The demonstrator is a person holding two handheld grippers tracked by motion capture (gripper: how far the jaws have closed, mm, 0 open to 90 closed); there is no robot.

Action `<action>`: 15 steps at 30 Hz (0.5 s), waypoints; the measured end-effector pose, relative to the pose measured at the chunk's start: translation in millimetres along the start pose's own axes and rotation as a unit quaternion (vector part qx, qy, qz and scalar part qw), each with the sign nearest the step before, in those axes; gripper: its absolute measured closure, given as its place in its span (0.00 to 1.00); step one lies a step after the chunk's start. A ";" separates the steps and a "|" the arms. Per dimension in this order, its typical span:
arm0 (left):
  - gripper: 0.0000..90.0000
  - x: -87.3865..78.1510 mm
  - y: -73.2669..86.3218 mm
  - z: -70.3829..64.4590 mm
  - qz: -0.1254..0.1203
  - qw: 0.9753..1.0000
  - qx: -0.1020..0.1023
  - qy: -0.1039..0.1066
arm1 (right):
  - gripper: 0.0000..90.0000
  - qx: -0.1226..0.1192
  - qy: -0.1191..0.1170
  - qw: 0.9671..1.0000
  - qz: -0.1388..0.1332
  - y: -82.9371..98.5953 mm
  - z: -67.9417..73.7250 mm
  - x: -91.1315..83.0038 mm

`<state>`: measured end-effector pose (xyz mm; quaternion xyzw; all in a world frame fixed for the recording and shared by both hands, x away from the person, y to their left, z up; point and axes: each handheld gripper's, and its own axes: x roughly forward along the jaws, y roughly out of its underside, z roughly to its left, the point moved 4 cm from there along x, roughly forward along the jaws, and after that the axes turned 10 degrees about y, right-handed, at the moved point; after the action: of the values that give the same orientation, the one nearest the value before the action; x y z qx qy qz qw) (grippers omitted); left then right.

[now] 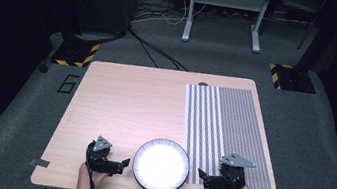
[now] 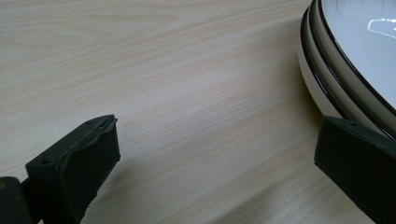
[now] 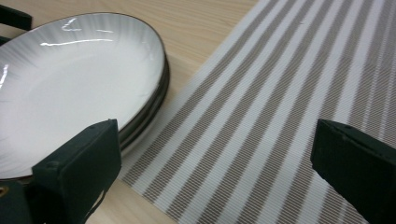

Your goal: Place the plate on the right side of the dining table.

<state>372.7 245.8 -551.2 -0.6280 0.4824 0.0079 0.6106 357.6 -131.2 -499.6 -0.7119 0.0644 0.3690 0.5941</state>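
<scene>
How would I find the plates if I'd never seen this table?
Start at the wooden table and go to its near edge, where the person's hands are. Between the left gripper and the right gripper sits a stack of plates, touching the striped placemat's left edge. It is the only round thing: shiny white plates with thin dark rims.

Stacked plates point(image 2: 327, 70) possibly three, frame-cropped
</scene>
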 end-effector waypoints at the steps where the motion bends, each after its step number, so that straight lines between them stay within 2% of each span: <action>1: 0.00 0.7 0.4 -0.4 -0.002 1.000 -0.001 -0.002 | 0.01 -0.004 -0.006 1.000 0.000 -1.0 3.9 1.0; 3: 0.00 2.3 1.5 -1.2 0.000 1.000 -0.003 0.007 | 0.02 -0.013 -0.018 1.000 -0.001 -4.0 13.9 4.6; 6: 0.00 3.9 2.4 -2.9 0.000 1.000 -0.007 0.012 | 0.02 -0.017 -0.027 0.999 0.002 -5.6 19.6 7.5; 9: 0.00 4.9 2.5 -4.6 -0.001 1.000 -0.006 0.015 | 0.03 -0.022 -0.048 0.999 0.001 -8.7 30.0 12.2; 12: 0.00 7.3 2.0 -7.7 0.002 1.000 -0.002 0.019 | 0.08 -0.024 -0.055 0.998 0.002 -10.1 36.3 16.1; 15: 0.00 7.8 1.8 -8.2 0.006 1.000 0.001 0.015 | 0.07 -0.029 -0.067 0.997 0.006 -10.5 43.3 20.6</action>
<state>371.0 235.2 -555.1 -0.6244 0.4954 0.0015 0.6040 358.6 -82.3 -504.6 -0.7020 0.0184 0.4215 0.5738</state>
